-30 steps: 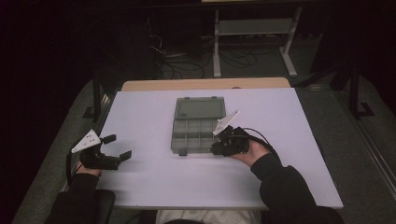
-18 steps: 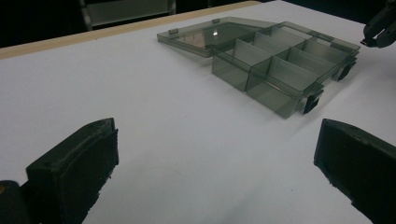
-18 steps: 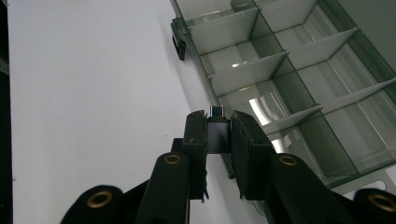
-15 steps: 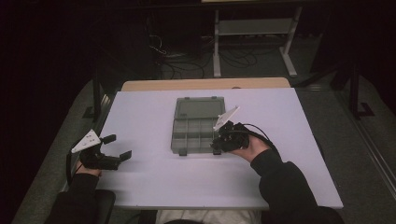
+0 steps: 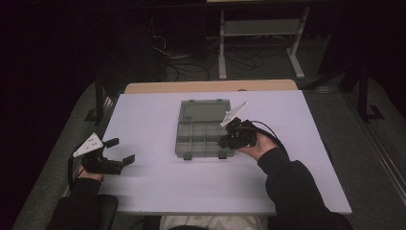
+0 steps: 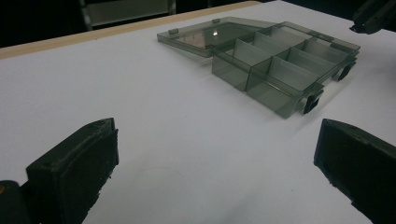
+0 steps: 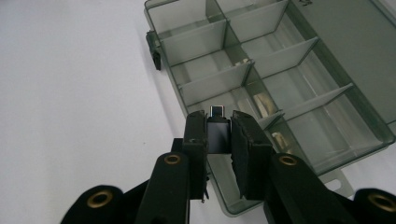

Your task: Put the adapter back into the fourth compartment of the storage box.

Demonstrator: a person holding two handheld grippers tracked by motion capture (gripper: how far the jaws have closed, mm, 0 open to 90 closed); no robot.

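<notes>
A clear grey compartment box (image 5: 203,139) lies open in the middle of the white table, its lid (image 5: 206,111) folded flat behind it. My right gripper (image 5: 224,142) hovers at the box's near right corner. It is shut on a small black adapter (image 7: 218,136) with a metal plug tip, held just above a front compartment of the box (image 7: 280,79). My left gripper (image 5: 119,150) rests near the table's left edge, well apart from the box. Its jaws stand wide open and hold nothing (image 6: 217,163), and the box (image 6: 280,65) lies ahead of them.
The white tabletop (image 5: 158,191) has bare room on the left and front. Small pale pieces (image 7: 264,102) lie in some compartments. Beyond the far edge are a metal rack (image 5: 261,28) and floor cables (image 5: 172,55). The right gripper (image 6: 373,16) shows far off in the left gripper view.
My right gripper has edged slightly up and toward the box with the adapter in it. The left gripper has stayed put.
</notes>
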